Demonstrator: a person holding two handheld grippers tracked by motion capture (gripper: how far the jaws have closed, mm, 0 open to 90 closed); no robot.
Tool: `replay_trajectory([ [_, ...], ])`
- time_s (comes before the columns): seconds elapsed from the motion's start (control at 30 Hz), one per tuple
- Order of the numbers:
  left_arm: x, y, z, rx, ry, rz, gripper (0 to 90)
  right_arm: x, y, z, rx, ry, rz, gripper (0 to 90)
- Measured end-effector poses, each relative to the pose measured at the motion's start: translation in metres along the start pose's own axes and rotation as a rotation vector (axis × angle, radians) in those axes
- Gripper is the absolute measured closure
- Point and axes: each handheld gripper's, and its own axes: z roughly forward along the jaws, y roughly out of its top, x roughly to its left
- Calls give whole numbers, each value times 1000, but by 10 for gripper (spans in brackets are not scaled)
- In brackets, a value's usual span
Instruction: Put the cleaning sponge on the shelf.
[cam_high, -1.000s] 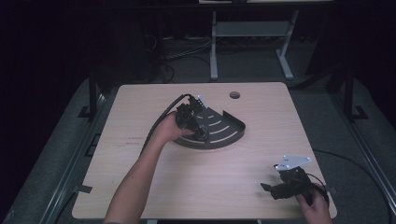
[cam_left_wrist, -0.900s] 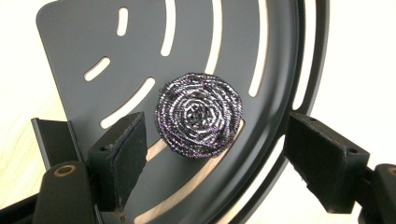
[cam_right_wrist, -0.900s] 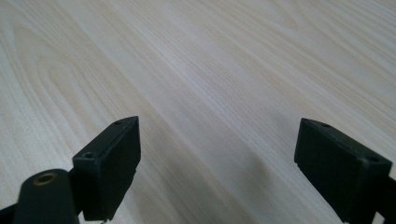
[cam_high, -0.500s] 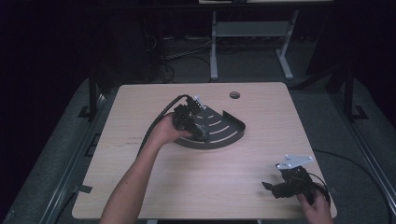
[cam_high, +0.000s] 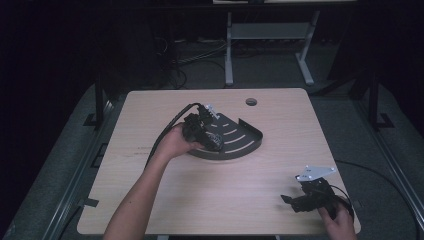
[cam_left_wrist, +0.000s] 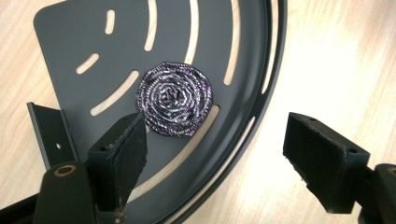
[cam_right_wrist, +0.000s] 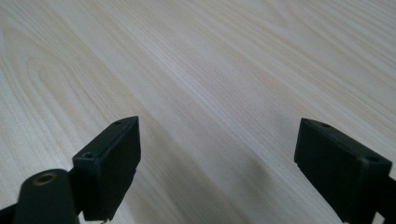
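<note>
High view first: the left claw (cam_high: 212, 136) sits over the dark quarter-round tray (cam_high: 246, 145) near the middle of the bench (cam_high: 215, 200), about where it was a second ago — it has barely shifted, maybe drawn a touch toward the person. The right claw (cam_high: 295, 200) hasn't budged from the bench's 5 o'clock corner.

Left gripper view: jaws spread wide, holding nothing. One sparkly purple scrubber coil (cam_left_wrist: 173, 98) lies flat on the slotted tray (cam_left_wrist: 70, 37), just past the left pad at roughly 12 o'clock. My guess is the coil is sitting in its spot and the claw is free of it — or lining up to grab.

Right gripper view: jaws wide too, bare wood between them.

Count: one tray, one scrubber, two claws.
</note>
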Motion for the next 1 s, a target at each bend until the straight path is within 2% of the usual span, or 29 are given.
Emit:
replay_trajectory([
  [0.37, -9, -15, -9, -24, -6, 1, 197, 0, 1, 2, 6, -2, -6, 141],
  [0.53, -14, -21, -12, -19, -6, 10, 195, 1, 0, 2, 13, -4, 0, 141],
  [0.83, -17, -30, -12, -15, -14, -6, 193, -1, -1, 3, 16, -3, 4, 141],
  [1.0, -22, -31, -14, -8, -14, 9, 191, -1, -1, 5, 19, -1, 4, 141],
])
